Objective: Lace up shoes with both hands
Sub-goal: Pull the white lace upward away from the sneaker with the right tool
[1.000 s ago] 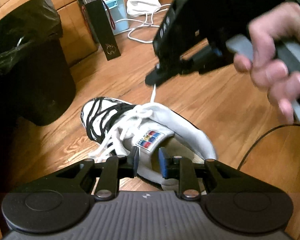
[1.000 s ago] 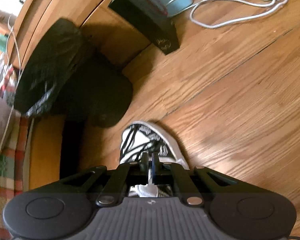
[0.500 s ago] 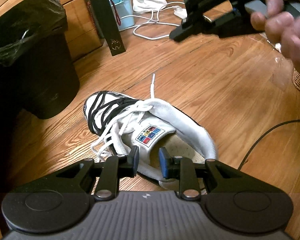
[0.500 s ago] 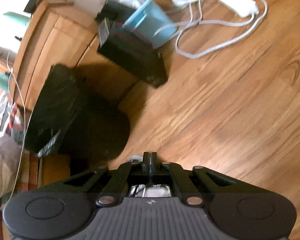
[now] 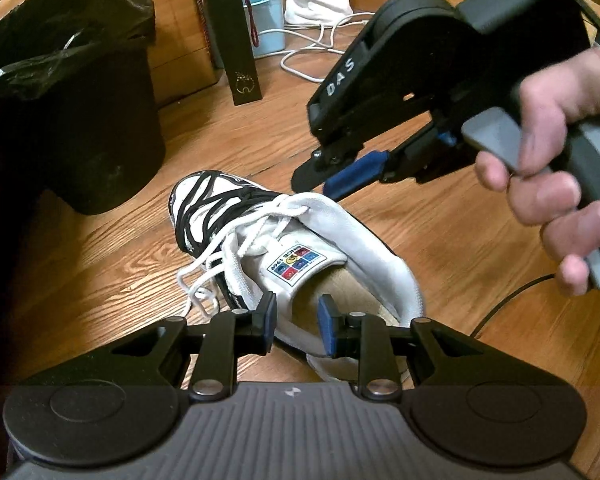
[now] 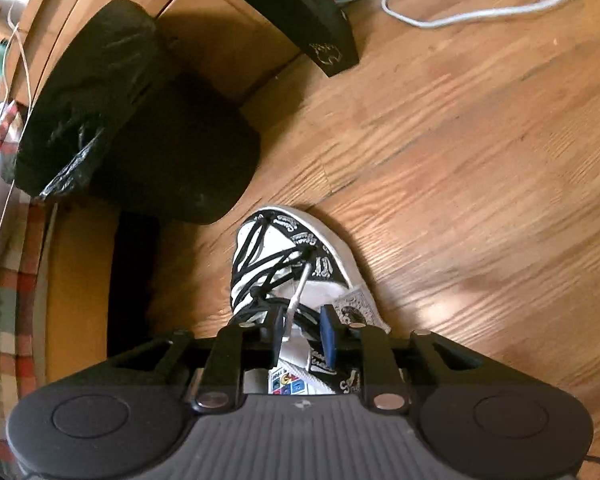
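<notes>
A white sneaker (image 5: 320, 248) with black toe straps and white laces (image 5: 236, 248) lies on the wooden floor; it also shows in the right wrist view (image 6: 296, 264). My left gripper (image 5: 296, 320) is open and empty, its blue pads just above the shoe's tongue and collar. My right gripper (image 6: 302, 332) is open above the lacing; a white lace end (image 6: 298, 296) runs up between its pads without being clamped. In the left wrist view the right gripper (image 5: 340, 178) hovers close over the shoe's right side, held by a hand.
A black bin (image 5: 80, 92) with a bag stands left of the shoe, against wooden cabinets. A black paper bag (image 5: 232, 36), a blue tub (image 5: 266, 20) and white cables (image 5: 312, 56) lie beyond. A black cable (image 5: 512, 300) runs on the floor at right.
The right gripper rose away shut, then came back down to the shoe and opened; the lace end now lies between its pads. The left gripper stayed open over the tongue.
</notes>
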Demonstrator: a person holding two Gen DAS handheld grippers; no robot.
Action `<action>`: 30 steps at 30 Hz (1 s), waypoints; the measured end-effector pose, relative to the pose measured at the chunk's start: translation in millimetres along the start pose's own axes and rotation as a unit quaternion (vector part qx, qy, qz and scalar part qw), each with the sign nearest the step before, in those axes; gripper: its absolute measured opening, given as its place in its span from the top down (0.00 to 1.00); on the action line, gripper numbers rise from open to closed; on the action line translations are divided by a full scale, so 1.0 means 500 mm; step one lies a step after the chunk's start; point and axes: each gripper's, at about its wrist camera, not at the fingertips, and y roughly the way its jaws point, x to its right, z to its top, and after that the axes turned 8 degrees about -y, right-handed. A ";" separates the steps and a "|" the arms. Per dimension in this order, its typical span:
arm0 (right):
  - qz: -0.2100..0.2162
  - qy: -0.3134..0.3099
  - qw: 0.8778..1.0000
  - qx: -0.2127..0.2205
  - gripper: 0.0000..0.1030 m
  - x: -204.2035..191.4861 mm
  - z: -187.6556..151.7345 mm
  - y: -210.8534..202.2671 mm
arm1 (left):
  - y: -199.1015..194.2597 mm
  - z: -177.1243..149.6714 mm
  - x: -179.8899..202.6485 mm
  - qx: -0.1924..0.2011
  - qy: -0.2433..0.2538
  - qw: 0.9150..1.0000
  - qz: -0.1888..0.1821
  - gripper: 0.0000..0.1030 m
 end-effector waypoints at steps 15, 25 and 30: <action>-0.047 -0.047 0.997 0.042 0.96 -0.021 0.014 -0.031 | 0.000 -0.004 0.002 -0.001 0.000 1.000 0.002 0.73; -0.078 -0.037 0.991 0.099 0.97 0.003 0.040 -0.080 | -0.002 -0.004 -0.001 -0.001 -0.008 1.000 -0.001 0.72; -0.086 -0.040 0.989 0.112 0.97 0.002 0.054 -0.094 | -0.003 -0.006 -0.003 0.000 -0.009 1.000 -0.002 0.72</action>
